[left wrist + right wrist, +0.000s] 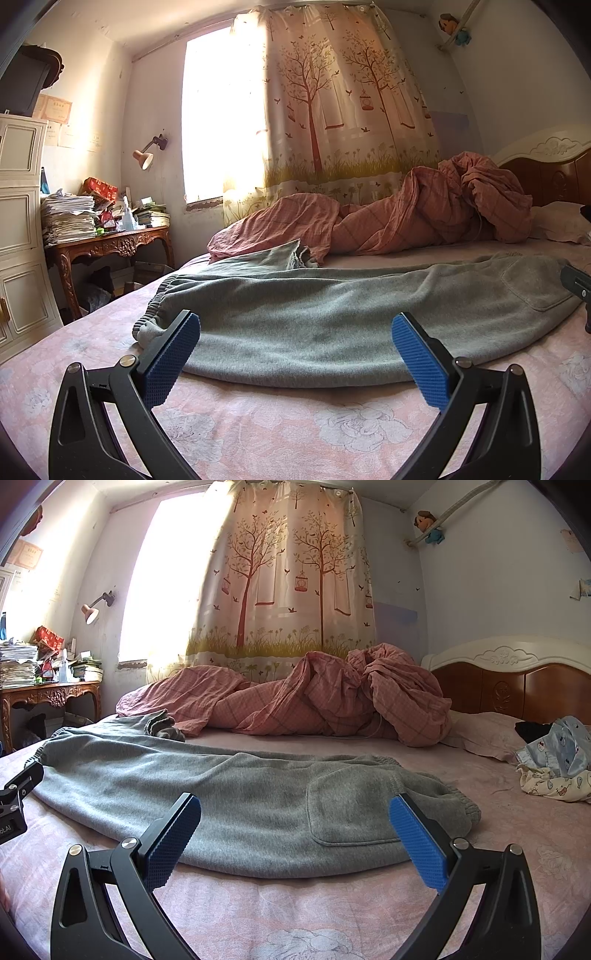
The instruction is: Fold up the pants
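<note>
A pink floral bed sheet (258,424) carries grey pants (332,317) lying flat, long axis left to right: cuffs left, waistband right. The left gripper (295,354) and right gripper (295,834) sit near its front edge, jaws wide apart, holding nothing.

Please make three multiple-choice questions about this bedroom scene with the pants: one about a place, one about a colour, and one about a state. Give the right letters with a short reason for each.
1. Where do the pants lie?
A. on the bed sheet
B. on the wooden desk
C. on the floor

2. What colour are the pants?
A. red
B. grey
C. black

3. How is the left gripper?
A. shut on the pants
B. shut on nothing
C. open, holding nothing

Answers:
1. A, they are spread across the pink floral bed sheet.
2. B, the fleece cloth is grey in both views.
3. C, its blue pads stand wide apart in front of the cloth.
</note>
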The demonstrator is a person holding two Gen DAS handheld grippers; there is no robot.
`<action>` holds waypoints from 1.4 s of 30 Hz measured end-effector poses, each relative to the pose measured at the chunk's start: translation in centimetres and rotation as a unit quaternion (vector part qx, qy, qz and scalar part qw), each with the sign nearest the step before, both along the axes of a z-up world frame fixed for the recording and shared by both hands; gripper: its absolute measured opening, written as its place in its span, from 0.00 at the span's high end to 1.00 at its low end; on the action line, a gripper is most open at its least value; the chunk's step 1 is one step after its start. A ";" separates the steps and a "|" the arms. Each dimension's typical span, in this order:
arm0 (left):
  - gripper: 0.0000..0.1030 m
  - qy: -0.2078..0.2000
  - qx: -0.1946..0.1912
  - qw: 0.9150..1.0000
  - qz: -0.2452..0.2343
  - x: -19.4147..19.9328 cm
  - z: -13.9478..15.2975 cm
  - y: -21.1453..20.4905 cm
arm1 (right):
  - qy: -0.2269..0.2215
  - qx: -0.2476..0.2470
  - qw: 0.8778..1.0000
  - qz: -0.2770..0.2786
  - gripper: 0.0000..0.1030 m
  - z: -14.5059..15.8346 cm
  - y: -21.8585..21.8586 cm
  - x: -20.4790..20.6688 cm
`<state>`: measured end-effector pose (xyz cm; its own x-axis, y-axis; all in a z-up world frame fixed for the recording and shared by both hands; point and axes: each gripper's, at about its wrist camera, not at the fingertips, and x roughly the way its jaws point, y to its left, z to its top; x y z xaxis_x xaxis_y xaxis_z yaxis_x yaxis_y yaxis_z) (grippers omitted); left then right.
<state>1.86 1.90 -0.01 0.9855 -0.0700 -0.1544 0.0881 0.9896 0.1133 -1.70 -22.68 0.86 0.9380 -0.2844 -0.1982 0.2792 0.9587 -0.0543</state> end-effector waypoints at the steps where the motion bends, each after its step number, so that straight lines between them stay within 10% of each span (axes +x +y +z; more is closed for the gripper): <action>1: 0.00 0.000 0.000 1.000 0.000 0.0 0.0 0.0 | 0.000 0.000 1.000 0.000 0.00 0.0 0.0 0.0; 33: 0.00 0.015 -0.002 1.000 0.019 0.0 0.0 0.3 | -0.028 0.005 0.999 -0.017 0.00 0.9 -0.3 -1.5; 42: 0.00 -0.044 -0.021 0.999 -0.016 -2.9 1.0 0.7 | -0.068 0.014 0.997 -0.022 0.00 1.8 -0.5 -3.7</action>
